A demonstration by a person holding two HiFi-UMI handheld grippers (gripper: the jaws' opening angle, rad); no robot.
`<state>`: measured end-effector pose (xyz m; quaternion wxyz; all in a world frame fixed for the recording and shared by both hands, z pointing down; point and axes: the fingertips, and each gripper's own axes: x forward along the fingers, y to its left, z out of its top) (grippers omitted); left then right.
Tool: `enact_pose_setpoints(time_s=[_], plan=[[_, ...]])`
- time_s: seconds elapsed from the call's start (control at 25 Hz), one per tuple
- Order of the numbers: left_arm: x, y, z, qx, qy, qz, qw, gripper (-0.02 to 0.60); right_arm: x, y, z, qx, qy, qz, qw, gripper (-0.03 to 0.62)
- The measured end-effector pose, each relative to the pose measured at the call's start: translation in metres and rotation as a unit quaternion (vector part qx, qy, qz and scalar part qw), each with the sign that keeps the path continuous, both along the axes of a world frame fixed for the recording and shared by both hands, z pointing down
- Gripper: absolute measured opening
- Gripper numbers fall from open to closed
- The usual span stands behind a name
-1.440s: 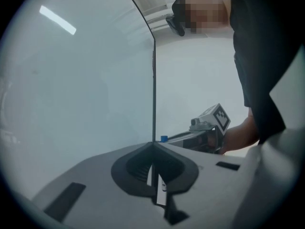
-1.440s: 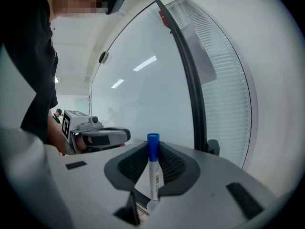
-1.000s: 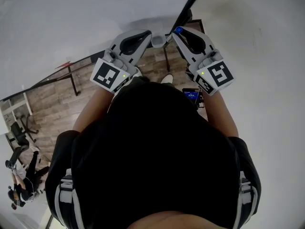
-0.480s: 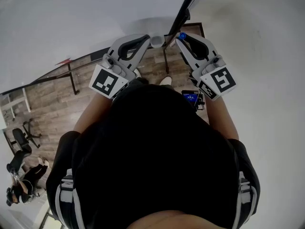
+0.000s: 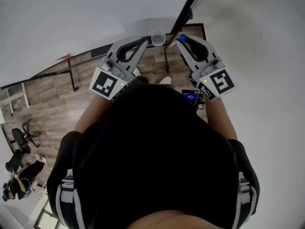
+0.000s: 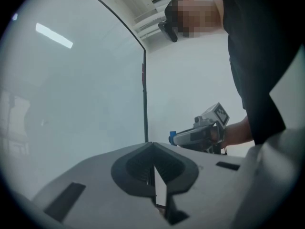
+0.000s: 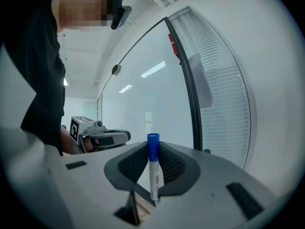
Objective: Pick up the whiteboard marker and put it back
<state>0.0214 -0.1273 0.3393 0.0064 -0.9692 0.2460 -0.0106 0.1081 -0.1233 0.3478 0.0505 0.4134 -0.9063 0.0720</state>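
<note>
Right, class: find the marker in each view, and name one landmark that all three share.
Head view: marker, blue cap only, top centre.
Left gripper view: marker, blue cap, right of centre.
Right gripper view: marker, upright between the jaws, centre.
Shared landmark: board's black frame.

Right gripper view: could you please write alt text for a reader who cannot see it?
The right gripper holds a marker upright, blue cap on top, between its fingers. Behind it stand a whiteboard and window blinds; the left gripper shows at left.
</note>
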Motion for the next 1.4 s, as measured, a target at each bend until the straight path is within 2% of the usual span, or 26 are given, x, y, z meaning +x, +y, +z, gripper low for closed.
enact_pose_setpoints(time_s=[0.28,0.64,0.84,1.0,1.4], plan=[[-0.006,-0.017,0.006,-0.005,0.005,-0.001,1.0000,0.005,-0.005,-0.017,0.012,-0.014,0.003,0.000,1.000,0.064],[0.000,-0.008,0.020,-0.011,-0.004,0.000,0.9999,0.005,0.000,-0.007,0.021,-0.014,0.002,0.003,1.000,0.064],[0.000,-0.009,0.014,0.001,0.020,0.004,0.9998,0.005,-0.002,-0.009,0.022,-0.015,0.003,0.004,1.000,0.064],[-0.006,-0.019,0.024,-0.012,0.002,-0.012,0.9999,0.005,-0.005,-0.017,0.029,-0.019,0.006,0.006,1.000,0.064],[-0.006,-0.033,0.026,-0.006,-0.004,-0.021,0.9998,0.005,-0.018,-0.044,0.032,-0.006,0.013,0.000,1.000,0.064]])
